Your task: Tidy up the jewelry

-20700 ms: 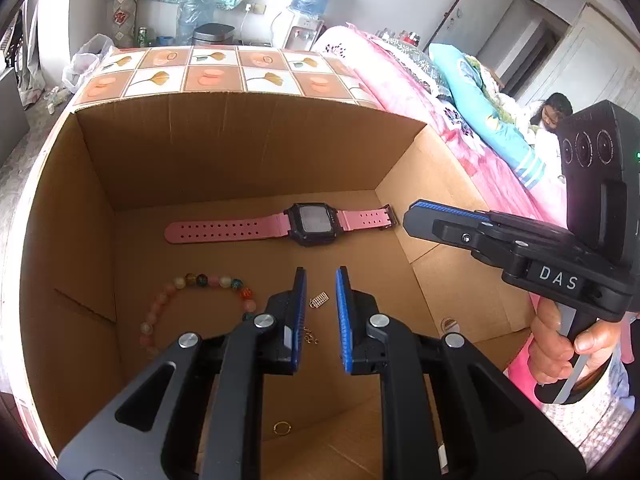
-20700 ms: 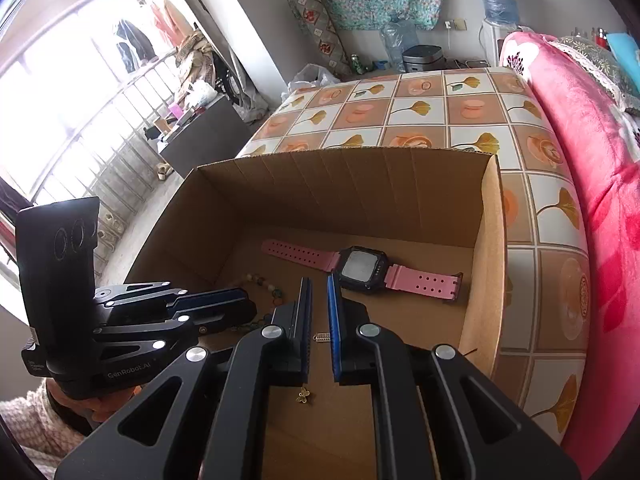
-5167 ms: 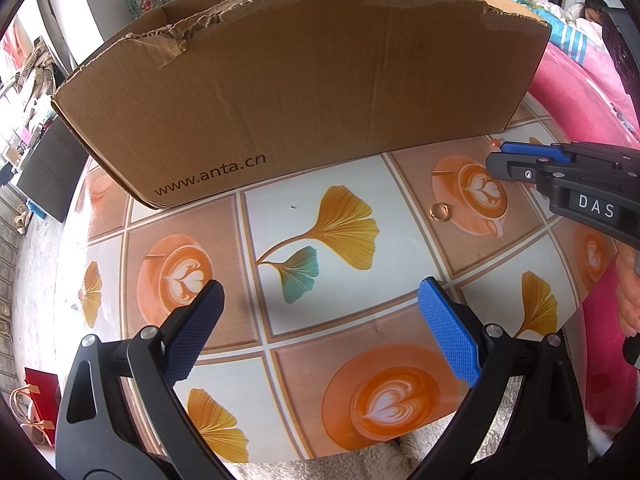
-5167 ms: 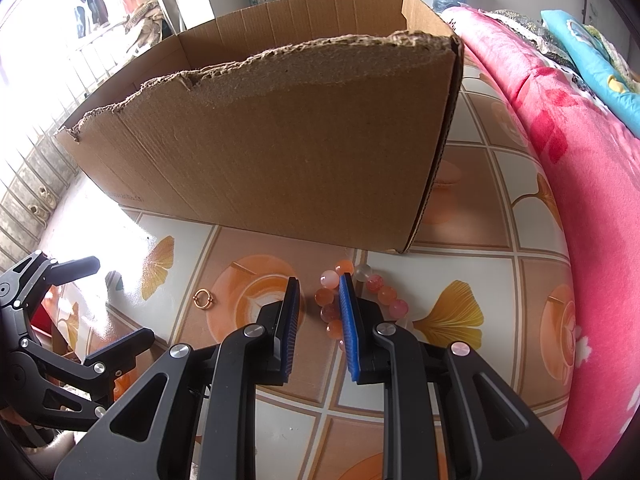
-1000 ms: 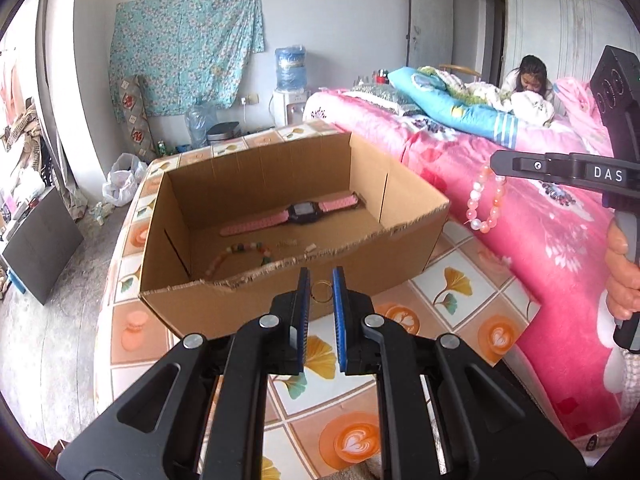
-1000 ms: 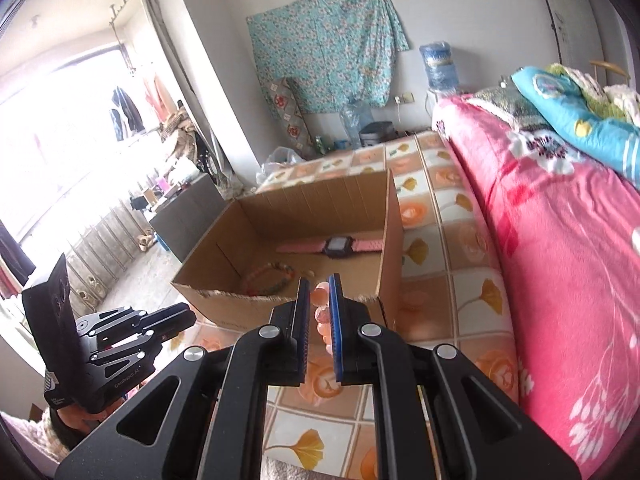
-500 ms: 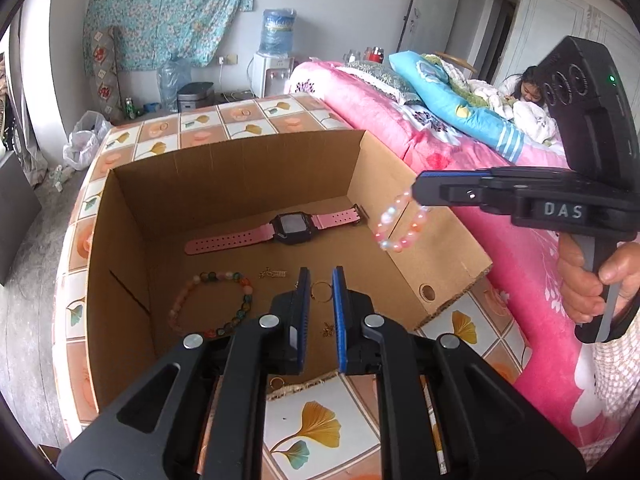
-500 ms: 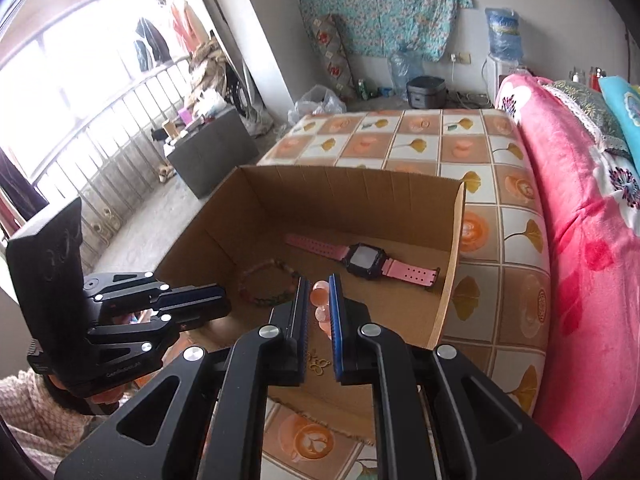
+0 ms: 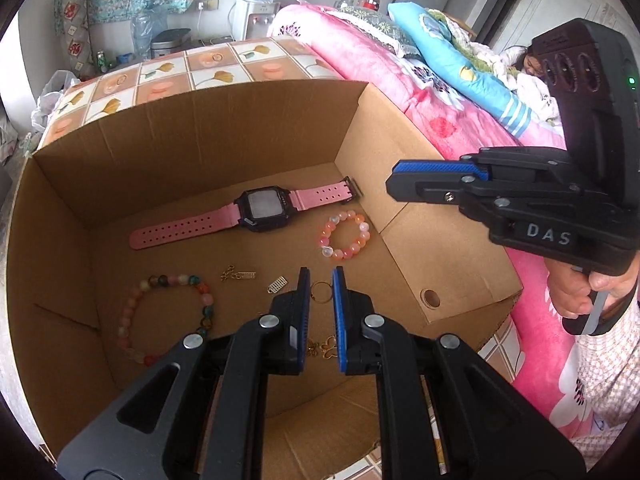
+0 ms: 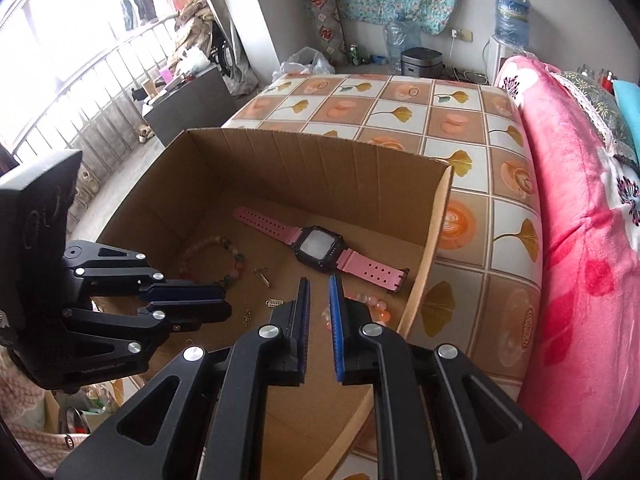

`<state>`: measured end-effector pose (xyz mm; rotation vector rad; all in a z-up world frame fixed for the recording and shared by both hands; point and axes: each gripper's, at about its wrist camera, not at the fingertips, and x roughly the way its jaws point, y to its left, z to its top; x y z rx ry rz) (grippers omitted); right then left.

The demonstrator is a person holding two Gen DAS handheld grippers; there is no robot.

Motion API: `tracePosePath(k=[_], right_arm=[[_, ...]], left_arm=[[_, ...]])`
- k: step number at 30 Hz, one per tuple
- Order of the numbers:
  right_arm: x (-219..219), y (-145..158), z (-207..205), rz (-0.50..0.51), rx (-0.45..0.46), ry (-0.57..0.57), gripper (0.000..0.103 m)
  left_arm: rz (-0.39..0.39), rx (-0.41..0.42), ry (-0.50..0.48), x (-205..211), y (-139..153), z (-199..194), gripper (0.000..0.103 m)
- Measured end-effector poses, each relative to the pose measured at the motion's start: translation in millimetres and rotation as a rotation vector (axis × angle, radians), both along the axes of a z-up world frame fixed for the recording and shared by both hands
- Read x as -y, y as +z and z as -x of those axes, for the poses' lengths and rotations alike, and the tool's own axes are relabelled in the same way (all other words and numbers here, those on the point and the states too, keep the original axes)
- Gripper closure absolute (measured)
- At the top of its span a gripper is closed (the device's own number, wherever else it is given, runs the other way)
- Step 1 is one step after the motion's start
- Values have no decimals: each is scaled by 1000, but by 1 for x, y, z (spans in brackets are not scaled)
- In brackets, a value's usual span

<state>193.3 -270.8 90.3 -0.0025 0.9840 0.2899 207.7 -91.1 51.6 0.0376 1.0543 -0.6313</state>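
Inside the open cardboard box (image 9: 180, 128), taking the pink watch (image 9: 256, 212) as the landmark: it lies flat on the box floor near the far wall. In the left wrist view its long axis runs across the box, the holed strap end toward the left and nearer, the buckle end toward the right and farther, its dark face turned up.

To the left of the watch and nearer the camera lies a multicoloured bead bracelet (image 9: 160, 312), a loose oval. Between that and the watch's face sit two small gold charms (image 9: 238, 275), and a little ribbed one (image 9: 277, 283) just right of them.

The left gripper (image 9: 321, 280) points steeply down into the box, in front of the watch's face. Its blue pads stand close together and pinch a thin gold ring (image 9: 321, 292) between their tips, above the floor. Below, between the fingers, a gold butterfly piece (image 9: 326, 347) lies on the cardboard.

Right of the watch's face, just under the buckle strap, the pink and orange bead bracelet (image 9: 345, 235) lies flat on the floor in a closed circle.

Farther right, the right gripper (image 9: 400, 176) reaches level over the box's right wall, beyond the buckle, jaws drawn nearly together with nothing in them, the person's hand (image 9: 580, 292) wrapped round its handle.
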Motion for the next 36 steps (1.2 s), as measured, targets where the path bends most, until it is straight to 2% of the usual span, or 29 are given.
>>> tracePosePath(k=[5, 7, 9, 10, 12, 17, 21, 24, 27, 29, 33, 34, 36], right_arm=[[23, 15, 12, -87, 66, -44, 92], [30, 19, 15, -110, 84, -57, 92], [36, 21, 18, -126, 94, -68, 92], [37, 21, 20, -131, 97, -71, 92], [42, 22, 23, -138, 103, -82, 92], [48, 21, 31, -157, 111, -106, 92], [53, 21, 40, -188, 116, -130, 92], [57, 18, 44, -209, 114, -151, 91], [62, 11, 50, -229, 104, -183, 74], [66, 5, 54, -249, 92, -202, 72], [70, -11, 60, -287, 52, -232, 66], [70, -14, 62, -297, 43, -237, 65], [70, -23, 64, -333, 15, -243, 65]], left_arm=[[10, -148, -11, 16, -18, -19, 93], [8, -170, 0, 20, -21, -25, 92], [8, -183, 21, 21, -24, -29, 87], [24, -189, 28, 21, -24, -31, 83], [47, -191, 38, 18, -24, -32, 83], [98, -135, 71, 5, -11, -27, 78], [152, -52, 105, -18, 11, -14, 70], [161, 39, 144, -44, 31, 0, 63], [137, 141, 210, -72, 50, 16, 47], [124, 180, 267, -95, 57, 24, 37], [76, 225, 402, -136, 56, 35, 26], [72, 216, 428, -145, 51, 35, 25], [76, 143, 474, -158, 34, 32, 25]])
